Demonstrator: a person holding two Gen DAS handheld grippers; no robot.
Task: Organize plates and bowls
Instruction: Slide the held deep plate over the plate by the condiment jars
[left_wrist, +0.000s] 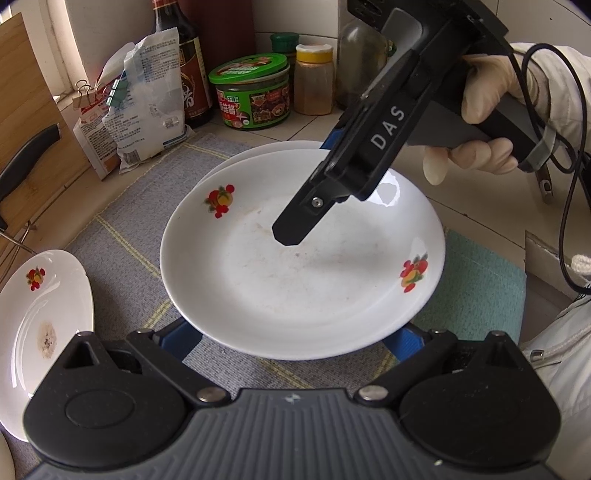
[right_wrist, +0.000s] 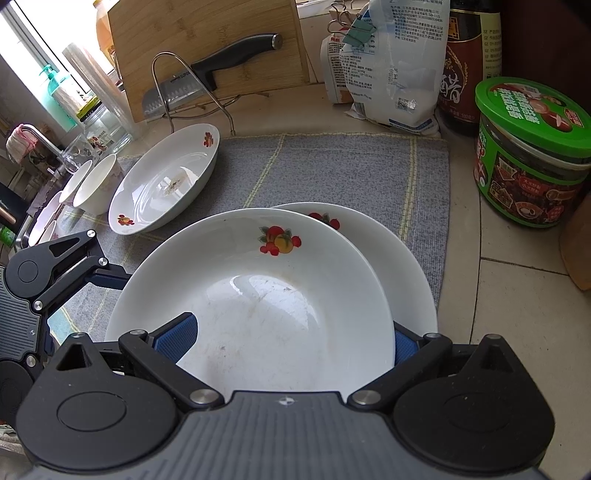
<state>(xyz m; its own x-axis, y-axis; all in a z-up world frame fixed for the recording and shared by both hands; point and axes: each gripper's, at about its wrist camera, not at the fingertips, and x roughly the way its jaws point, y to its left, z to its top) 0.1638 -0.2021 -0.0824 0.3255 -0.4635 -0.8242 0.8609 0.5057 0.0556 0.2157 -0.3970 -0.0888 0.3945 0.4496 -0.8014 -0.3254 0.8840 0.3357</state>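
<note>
1. Straight to the top plate (left_wrist: 303, 273): white, fruit prints on the rim, faint smears in the well, sitting mid-mat over a lower plate (left_wrist: 258, 151), offset towards the near side, with only the far rim of that one peeking out.
2. Over to the left claw (left_wrist: 293, 334): spread wide, blue fingers (left_wrist: 181, 338) tucked under the near rim of the top plate, one at each side. Tips hidden, so cannot tell whether touching.
3. Now the right claw (right_wrist: 291, 339): also wide, astride the far rim of the top plate, one finger inside above the well, the other outside, down between the two plates.
4. Gloved hand (left_wrist: 487, 92) wrapped round the right claw's handle at far right, black cable looping beside it.
5. Off to the left, a third plate (left_wrist: 44, 314) on the grey mat (left_wrist: 122, 229), apart from the stack, brown stain in its well.
6. Beyond that plate, further left, white bowls (right_wrist: 94, 184), tilted, side by side.
7. Along the far side of the worktop (right_wrist: 517, 295): green-lidded jar (left_wrist: 251, 92), dark bottle, clipped bags; far left, a knife (right_wrist: 221, 62) against a wooden board (right_wrist: 207, 33).
</note>
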